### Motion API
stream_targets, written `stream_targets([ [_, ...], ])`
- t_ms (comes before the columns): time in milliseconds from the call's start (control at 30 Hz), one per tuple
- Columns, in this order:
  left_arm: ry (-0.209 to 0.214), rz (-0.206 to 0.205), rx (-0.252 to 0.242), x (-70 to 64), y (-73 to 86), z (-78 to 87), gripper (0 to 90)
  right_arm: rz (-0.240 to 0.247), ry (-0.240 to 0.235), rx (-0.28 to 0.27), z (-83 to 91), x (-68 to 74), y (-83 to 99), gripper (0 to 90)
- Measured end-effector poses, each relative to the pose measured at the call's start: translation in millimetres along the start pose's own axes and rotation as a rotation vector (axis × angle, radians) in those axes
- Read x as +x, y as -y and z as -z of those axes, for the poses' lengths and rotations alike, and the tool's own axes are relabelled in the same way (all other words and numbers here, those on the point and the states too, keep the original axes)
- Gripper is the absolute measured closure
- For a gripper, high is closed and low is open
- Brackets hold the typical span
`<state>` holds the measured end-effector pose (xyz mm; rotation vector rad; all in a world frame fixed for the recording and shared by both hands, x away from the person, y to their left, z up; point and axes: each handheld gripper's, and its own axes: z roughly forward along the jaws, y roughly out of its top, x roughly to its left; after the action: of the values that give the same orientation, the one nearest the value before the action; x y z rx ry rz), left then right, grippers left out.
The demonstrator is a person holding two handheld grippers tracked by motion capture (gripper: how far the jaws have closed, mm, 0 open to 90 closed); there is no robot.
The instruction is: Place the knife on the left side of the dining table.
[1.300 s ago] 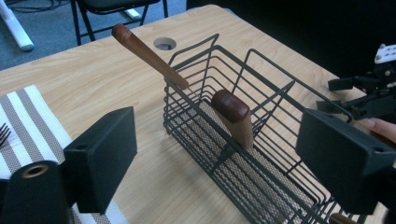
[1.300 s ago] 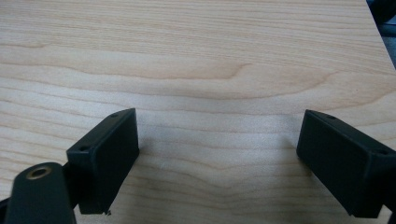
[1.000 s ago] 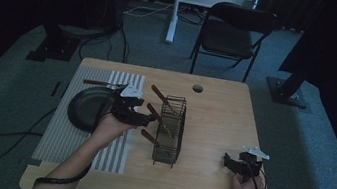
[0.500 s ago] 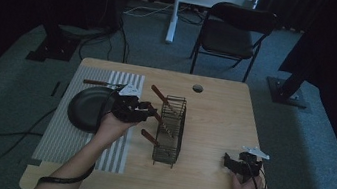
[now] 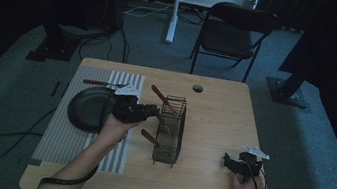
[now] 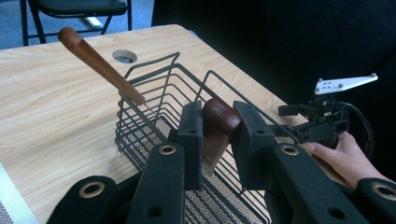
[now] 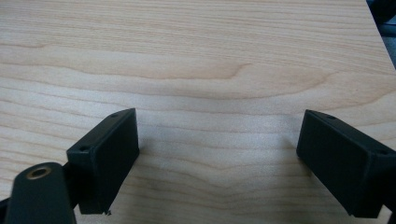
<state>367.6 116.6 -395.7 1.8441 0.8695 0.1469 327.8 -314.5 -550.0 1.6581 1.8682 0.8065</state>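
A black wire basket (image 5: pixel 170 131) stands mid-table. My left gripper (image 5: pixel 153 109) is at its left rim, shut on the rounded end of a wooden-handled utensil (image 6: pixel 221 117) whose lower part reaches down into the basket (image 6: pixel 154 126). Another wooden handle (image 6: pixel 99 65) slants up out of the basket's far end (image 5: pixel 160 95). A third wooden handle (image 5: pixel 149 137) pokes out of its left side. My right gripper (image 5: pixel 236 163) rests near the table's front right, and its jaws (image 7: pixel 217 158) stand open over bare wood with nothing between them.
A black plate (image 5: pixel 86 107) lies on a striped placemat (image 5: pixel 65 132) at the left, with a wooden-handled utensil (image 5: pixel 102 83) beyond it. The table (image 5: pixel 218 117) has a round cable hole (image 5: pixel 197 88). A chair (image 5: pixel 231 33) stands behind the table.
My left gripper has edged slightly right toward the basket with the handle in its jaws. The right gripper has stayed put.
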Motion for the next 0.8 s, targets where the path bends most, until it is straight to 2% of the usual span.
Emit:
stream_targets([
  [67,-0.003,-0.006,0.001,-1.6,-0.3,0.0,75.5,0.0,0.0,0.0,0.0,0.0,0.0,12.0],
  [200,-0.018,-0.054,-0.002,-12.2,-2.2,2.9,75.8,-0.002,0.0,0.001,0.0,0.1,0.0,12.0],
  [367,-0.005,-0.084,-0.004,-22.1,-5.7,9.5,75.9,-0.001,0.0,0.001,0.0,0.1,0.0,12.0],
  [633,-0.019,-0.092,-0.042,-30.9,-13.5,25.7,76.3,0.001,0.0,0.0,0.0,-0.1,-0.1,12.0],
  [800,-0.005,-0.086,-0.057,-33.3,-17.6,35.1,76.4,-0.001,0.0,0.002,0.1,0.1,-0.1,12.0],
])
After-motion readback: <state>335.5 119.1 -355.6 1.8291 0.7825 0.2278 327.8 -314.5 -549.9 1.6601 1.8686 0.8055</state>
